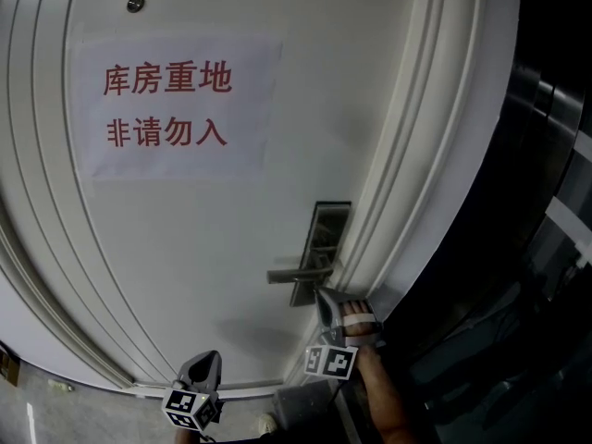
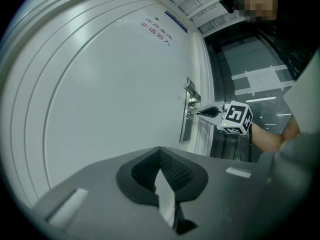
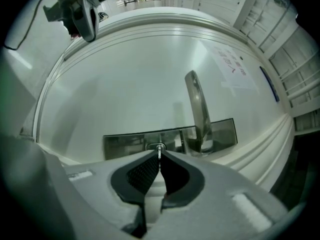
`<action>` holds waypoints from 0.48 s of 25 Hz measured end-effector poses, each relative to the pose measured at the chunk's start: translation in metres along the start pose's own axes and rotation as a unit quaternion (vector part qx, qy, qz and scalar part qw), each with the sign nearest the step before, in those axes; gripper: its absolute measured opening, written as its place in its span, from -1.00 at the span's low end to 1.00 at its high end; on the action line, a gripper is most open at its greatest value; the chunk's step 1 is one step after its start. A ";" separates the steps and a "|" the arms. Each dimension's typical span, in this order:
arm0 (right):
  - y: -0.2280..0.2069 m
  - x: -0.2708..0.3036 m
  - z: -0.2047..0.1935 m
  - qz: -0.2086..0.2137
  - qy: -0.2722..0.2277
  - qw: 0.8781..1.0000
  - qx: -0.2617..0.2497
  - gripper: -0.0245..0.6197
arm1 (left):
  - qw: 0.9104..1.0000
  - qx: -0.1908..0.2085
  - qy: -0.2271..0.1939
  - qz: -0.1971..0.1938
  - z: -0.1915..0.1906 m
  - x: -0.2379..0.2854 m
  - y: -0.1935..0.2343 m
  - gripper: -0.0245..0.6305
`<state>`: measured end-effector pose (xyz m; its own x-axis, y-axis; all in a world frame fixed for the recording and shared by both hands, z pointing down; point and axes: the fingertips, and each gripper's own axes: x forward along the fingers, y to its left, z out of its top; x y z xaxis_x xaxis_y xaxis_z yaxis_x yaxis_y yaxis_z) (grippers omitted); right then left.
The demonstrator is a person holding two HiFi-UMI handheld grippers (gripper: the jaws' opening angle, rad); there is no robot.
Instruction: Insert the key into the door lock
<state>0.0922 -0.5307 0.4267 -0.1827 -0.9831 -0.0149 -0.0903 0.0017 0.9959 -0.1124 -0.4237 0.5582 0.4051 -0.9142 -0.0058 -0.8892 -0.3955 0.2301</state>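
Note:
A steel lock plate (image 1: 326, 239) with a lever handle (image 1: 298, 273) sits at the right edge of a white door (image 1: 185, 248). My right gripper (image 1: 323, 296) is level at the plate's lower end. In the right gripper view it (image 3: 160, 154) is shut on a small metal key (image 3: 159, 151), whose tip is at the round keyhole (image 3: 156, 146) below the handle (image 3: 197, 109). In the left gripper view the key (image 2: 193, 114) spans from the right gripper (image 2: 199, 113) to the plate (image 2: 186, 124). My left gripper (image 1: 211, 357) is shut and holds nothing (image 2: 160, 150), away from the door to the lower left.
A paper sign with red characters (image 1: 171, 109) is stuck on the door's upper part. The white door frame (image 1: 416, 202) runs along the right of the lock. Beyond it is a dark glass wall (image 1: 546, 248). A forearm (image 1: 384, 405) reaches in behind the right gripper.

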 end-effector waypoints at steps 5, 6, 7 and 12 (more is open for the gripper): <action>0.000 0.004 0.001 0.003 -0.007 1.000 0.002 -0.89 | 1.000 -0.001 0.000 0.007 0.000 0.000 0.005 -0.92; 0.000 0.005 0.001 0.003 -0.008 1.000 0.002 -0.89 | 1.000 -0.002 0.000 0.008 0.001 0.000 0.006 -0.92; 0.001 0.006 0.001 0.003 -0.008 1.000 0.001 -0.89 | 1.000 -0.001 0.000 0.008 0.001 0.001 0.006 -0.92; 0.001 0.014 0.002 0.000 -0.010 1.000 0.002 -0.89 | 1.000 -0.001 0.000 0.010 -0.001 0.003 0.006 -0.92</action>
<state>0.0876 -0.5442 0.4269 -0.2029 -0.9791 -0.0160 -0.0940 0.0032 0.9956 -0.1166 -0.4293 0.5603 0.3879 -0.9217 -0.0013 -0.8963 -0.3776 0.2327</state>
